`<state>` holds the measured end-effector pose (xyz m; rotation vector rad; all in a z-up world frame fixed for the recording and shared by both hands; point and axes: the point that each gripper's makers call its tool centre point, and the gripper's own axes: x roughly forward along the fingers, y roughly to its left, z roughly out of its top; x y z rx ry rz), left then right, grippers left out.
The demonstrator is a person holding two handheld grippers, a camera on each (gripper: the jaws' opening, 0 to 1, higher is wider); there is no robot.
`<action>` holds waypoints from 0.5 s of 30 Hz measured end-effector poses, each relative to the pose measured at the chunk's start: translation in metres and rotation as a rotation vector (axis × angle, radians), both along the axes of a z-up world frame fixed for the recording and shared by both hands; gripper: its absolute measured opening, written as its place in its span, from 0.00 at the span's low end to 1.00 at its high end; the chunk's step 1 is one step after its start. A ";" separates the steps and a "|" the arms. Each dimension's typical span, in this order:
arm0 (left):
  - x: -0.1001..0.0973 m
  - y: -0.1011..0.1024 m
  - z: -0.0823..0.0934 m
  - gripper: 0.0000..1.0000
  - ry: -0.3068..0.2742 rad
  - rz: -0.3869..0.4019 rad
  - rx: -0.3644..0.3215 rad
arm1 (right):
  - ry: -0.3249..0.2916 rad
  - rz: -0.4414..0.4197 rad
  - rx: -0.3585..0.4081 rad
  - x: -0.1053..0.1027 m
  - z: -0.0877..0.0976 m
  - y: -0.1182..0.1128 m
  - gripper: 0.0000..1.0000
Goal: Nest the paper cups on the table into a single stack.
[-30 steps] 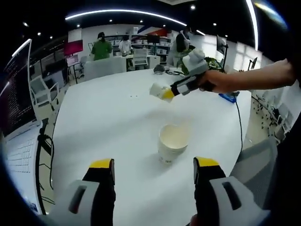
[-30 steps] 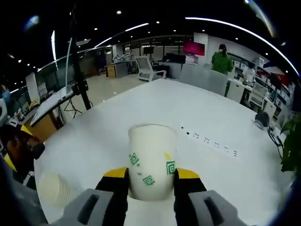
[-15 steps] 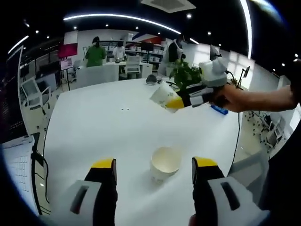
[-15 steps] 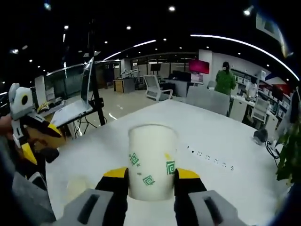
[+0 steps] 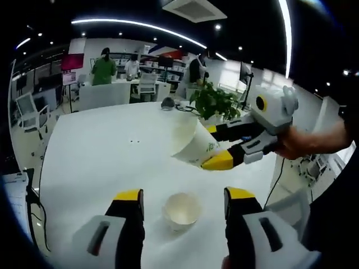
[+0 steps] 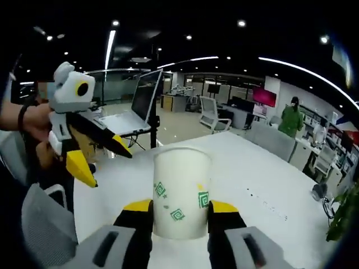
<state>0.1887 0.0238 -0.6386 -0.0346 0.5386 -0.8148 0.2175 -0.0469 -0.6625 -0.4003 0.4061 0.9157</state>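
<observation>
- While the left gripper (image 5: 182, 203) hangs over the table (image 5: 90, 151) with its two yellow-tipped jaws spread wide and nothing between them, the standing cup (image 5: 182, 209) sits upright on the white surface just beyond the tips, mouth open upward. If this gripper goes lower or swings sideways, a jaw could hit the rim and knock the light cup over.
- Nearest in the right gripper view, the right gripper (image 6: 180, 214) pinches the held cup (image 6: 181, 191) across its lower wall, one jaw on each side. I judge the paper wall soft, so a harder squeeze could bend it out of round, and then it would not slide into the other cup.
- A little further in the left gripper view, the same held cup is in the air above and beyond the standing cup, tilted, with its open mouth toward the camera. To nest, its narrow bottom must go first into the open mouth. If it comes down tilted like this, I think the edge would catch the rim and push the standing cup away.
- The person's right hand (image 5: 291, 147) holds its gripper from the right side, the forearm reaching in almost level.
- Far behind, a potted plant (image 5: 213, 102) stands on the table, well apart from both cups.
</observation>
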 end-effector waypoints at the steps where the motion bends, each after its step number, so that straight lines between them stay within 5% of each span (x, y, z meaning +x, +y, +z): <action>1: -0.001 -0.002 0.000 0.50 0.006 -0.007 -0.012 | -0.014 0.024 -0.039 -0.005 -0.004 0.003 0.36; 7: -0.009 -0.013 0.006 0.39 0.036 -0.040 -0.076 | -0.033 0.083 -0.068 -0.025 -0.007 0.016 0.36; 10: -0.011 -0.016 0.003 0.38 0.060 -0.056 -0.090 | -0.044 0.118 -0.090 -0.033 -0.008 0.021 0.36; 12: -0.016 -0.022 0.005 0.38 0.123 -0.055 -0.177 | -0.049 0.149 -0.102 -0.040 -0.012 0.026 0.37; 15: -0.018 -0.023 0.002 0.38 0.121 -0.071 -0.178 | -0.047 0.162 -0.105 -0.047 -0.010 0.030 0.37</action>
